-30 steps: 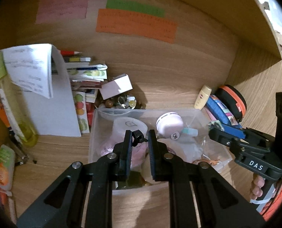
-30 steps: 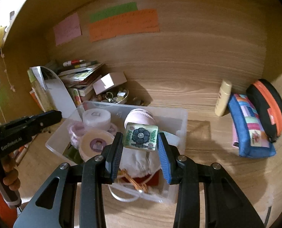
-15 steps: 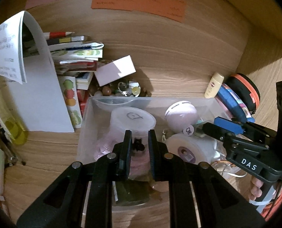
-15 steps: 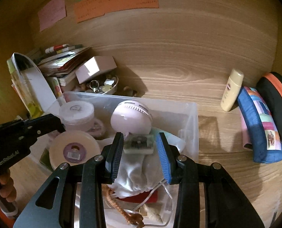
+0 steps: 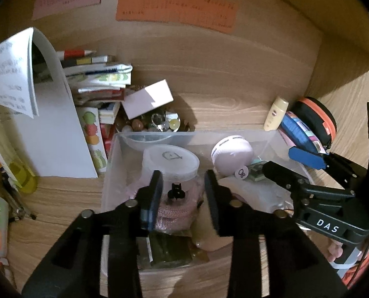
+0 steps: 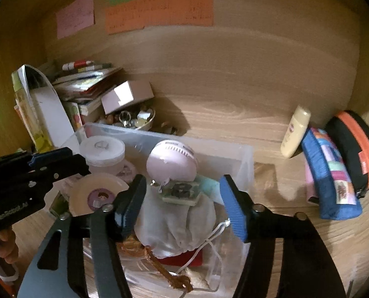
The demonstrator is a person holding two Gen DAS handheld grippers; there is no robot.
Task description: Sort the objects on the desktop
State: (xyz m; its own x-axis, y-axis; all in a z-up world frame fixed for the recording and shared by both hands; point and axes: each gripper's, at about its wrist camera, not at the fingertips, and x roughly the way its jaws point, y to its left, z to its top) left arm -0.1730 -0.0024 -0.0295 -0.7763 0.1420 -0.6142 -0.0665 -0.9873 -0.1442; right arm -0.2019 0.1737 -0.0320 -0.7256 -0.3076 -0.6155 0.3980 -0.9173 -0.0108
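A clear plastic bin (image 5: 111,164) (image 6: 248,156) holds several items. My left gripper (image 5: 183,193) is open above it; a small black clip (image 5: 175,191) lies loose between its fingers on pink knit fabric (image 5: 177,213), in front of a white lidded tub (image 5: 170,160). My right gripper (image 6: 182,198) is open over the bin; a square flower-patterned tile (image 6: 182,191) lies free on a white cloth pouch (image 6: 177,226), beside a lilac round device (image 6: 172,160). The right gripper also shows in the left wrist view (image 5: 284,164).
Stacked books and papers (image 5: 95,82) and a bowl of trinkets (image 5: 154,124) stand behind the bin at left. A cream bottle (image 6: 295,131), blue pouch (image 6: 331,176) and black-orange case (image 6: 356,144) lie at right. Sticky notes (image 6: 159,10) hang on the back wall.
Both grippers lowered over the bin and opened. The left let go of the black clip; the right let go of the flower tile, which now rests on the white pouch.
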